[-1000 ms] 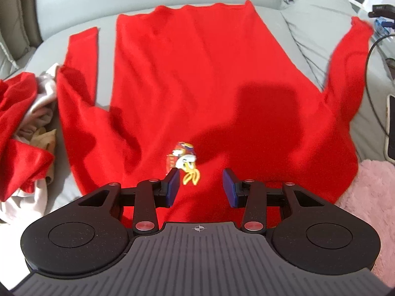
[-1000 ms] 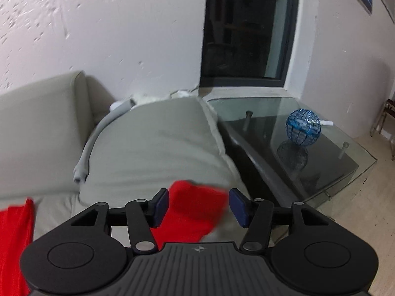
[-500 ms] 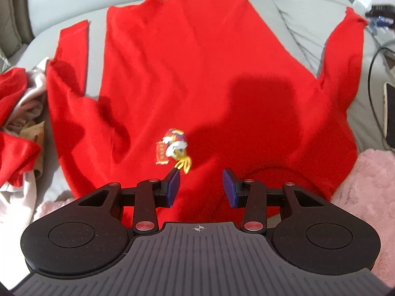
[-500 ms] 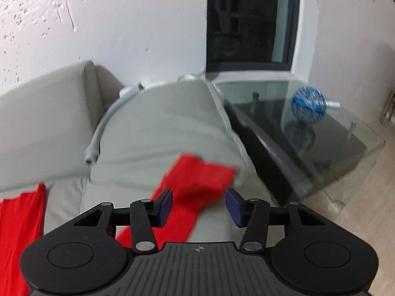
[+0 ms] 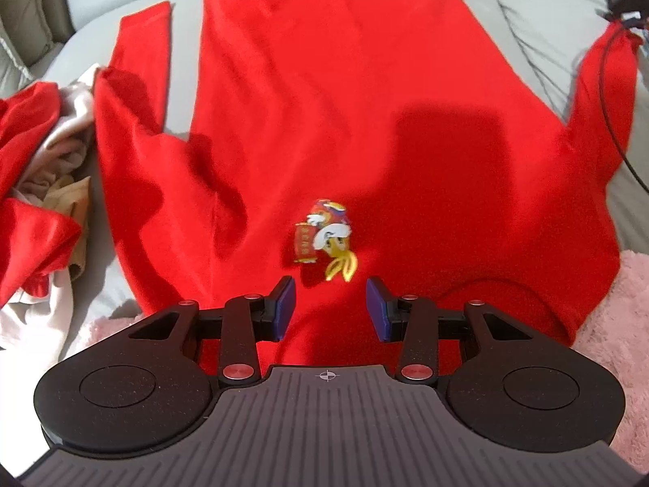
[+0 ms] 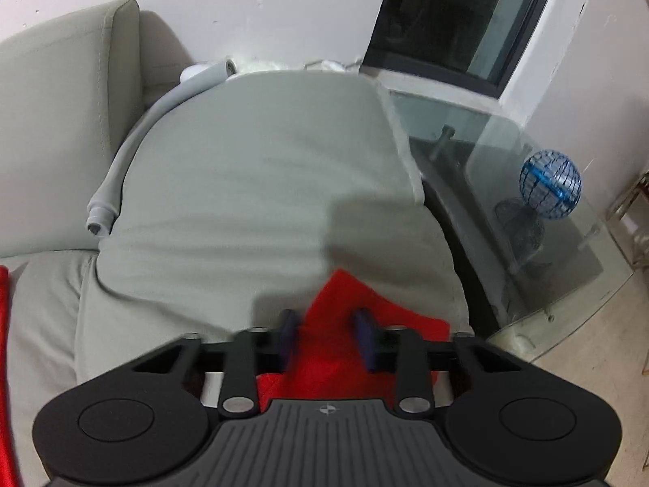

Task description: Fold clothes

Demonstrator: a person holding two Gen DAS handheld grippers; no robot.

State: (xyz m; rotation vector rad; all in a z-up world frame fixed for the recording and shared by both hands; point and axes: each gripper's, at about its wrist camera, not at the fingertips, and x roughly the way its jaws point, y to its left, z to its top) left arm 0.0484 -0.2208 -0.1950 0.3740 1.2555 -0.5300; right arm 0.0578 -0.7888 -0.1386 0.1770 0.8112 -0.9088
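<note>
Sofa: grey cushions, a pale wall and a dark window behind; at three o'clock in the right wrist view a glass table carries a blue cage ball.
Clothes heap: at nine o'clock in the left wrist view, red and cream pieces bunched beside the spread garment.
Red sweater: spread face-up across the seat, hem at twelve o'clock, collar toward six, both sleeves out sideways; rippled near the left sleeve, with a small cartoon-duck patch on the chest.
Left gripper: released, jaws apart above the chest just below the patch, nothing between them.
Right gripper: jaws have just been closing on the sleeve cuff, which lies between the blurred pads; whether they already pinch it cannot be told.
Risk: a grip catching only the cuff's edge could slip once lifted, dropping the sleeve crooked.
Risk: dragging the sleeve with the body unpinned would probably pull the rippled cloth off square.
Risk: the dark cable crossing that sleeve could snag in the fold.
</note>
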